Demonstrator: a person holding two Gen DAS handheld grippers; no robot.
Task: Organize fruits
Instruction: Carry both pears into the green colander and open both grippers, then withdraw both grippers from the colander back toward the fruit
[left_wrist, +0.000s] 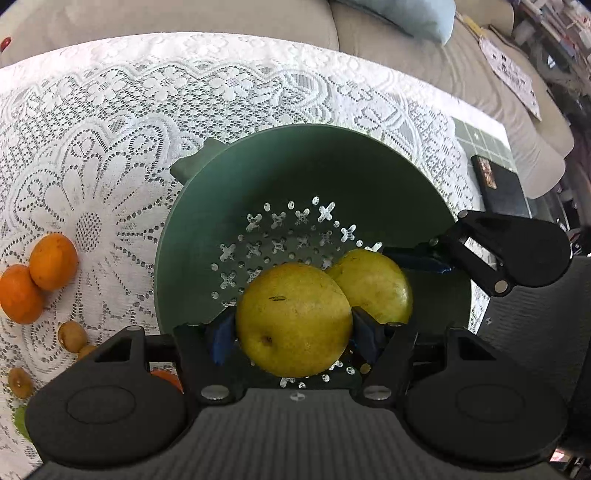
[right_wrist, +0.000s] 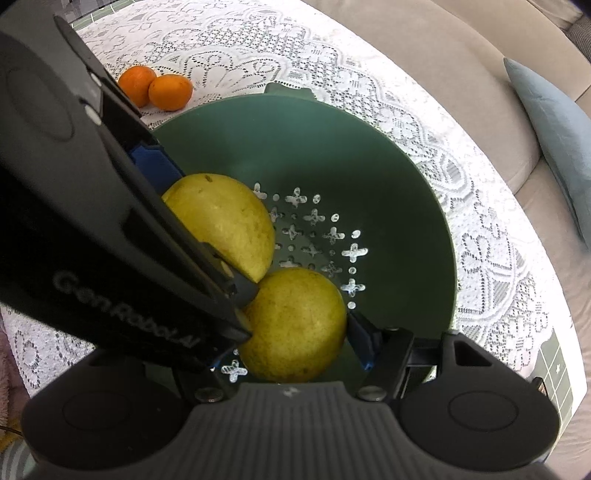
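Left wrist: left tool (left_wrist: 293, 332) clamps pear (left_wrist: 293, 319) inside colander (left_wrist: 369, 162); right tool (right_wrist: 295, 328) clamps 2nd pear (right_wrist: 295, 325); rim close.

Two yellow-green pears (left_wrist: 293, 319) (left_wrist: 373, 286), each flanked by a gripper (left_wrist: 293, 338) (right_wrist: 295, 332), crowd the near half of the green colander (left_wrist: 306, 166), the black tools pressed close together. The far half of the perforated floor lies bare. Outside, two oranges (left_wrist: 53, 262) (left_wrist: 18, 293) and small brown fruits (left_wrist: 72, 336) occupy the lace tablecloth (left_wrist: 110, 122) left of the rim; cloth beyond stays free.

Legible markings: one brand name.
"GenRobot.AI", pale grey lettering, on the black plastic body of the left gripper (right_wrist: 177, 177), right wrist view.
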